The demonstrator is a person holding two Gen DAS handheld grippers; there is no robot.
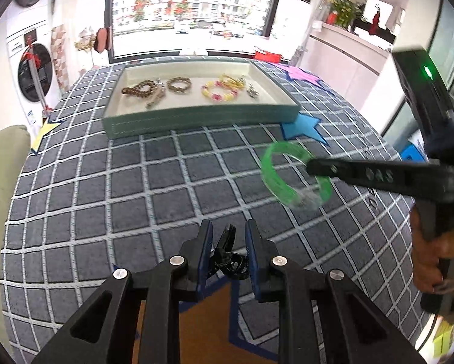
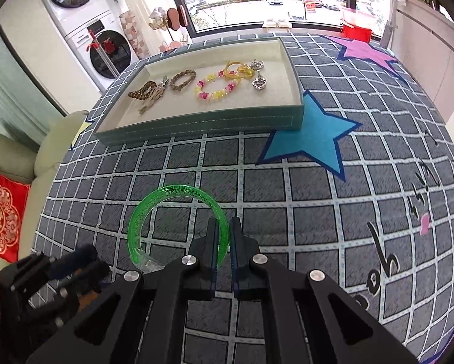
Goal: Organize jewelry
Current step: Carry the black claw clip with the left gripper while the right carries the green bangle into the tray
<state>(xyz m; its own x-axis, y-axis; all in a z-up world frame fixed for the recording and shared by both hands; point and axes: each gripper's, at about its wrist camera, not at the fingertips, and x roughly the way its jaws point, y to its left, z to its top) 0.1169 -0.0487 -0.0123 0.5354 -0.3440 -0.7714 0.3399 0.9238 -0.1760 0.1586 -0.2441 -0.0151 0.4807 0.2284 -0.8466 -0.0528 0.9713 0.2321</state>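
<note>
A green-walled jewelry tray [image 1: 196, 118] [image 2: 196, 124] sits at the far side of the grid-patterned cloth. It holds brown bead bracelets [image 1: 139, 89], a yellow and pink bead bracelet [image 2: 216, 88], a yellow piece [image 2: 237, 71] and a silver heart pendant [image 2: 258, 85]. My right gripper [image 2: 224, 233] is shut on a translucent green bangle [image 2: 142, 221] and holds it above the cloth; both show in the left wrist view [image 1: 313, 168], bangle [image 1: 272, 179]. My left gripper [image 1: 228, 236] has its jaws around a black hair clip [image 1: 227, 257], apparently gripping it.
Star patches lie on the cloth: blue [image 2: 312, 130], pink [image 2: 366, 51], yellow [image 1: 45, 135], orange [image 1: 208, 327]. A beige sofa with a red cushion [image 2: 1, 215] is at the left. Washing machines [image 2: 108, 51] and a window are behind.
</note>
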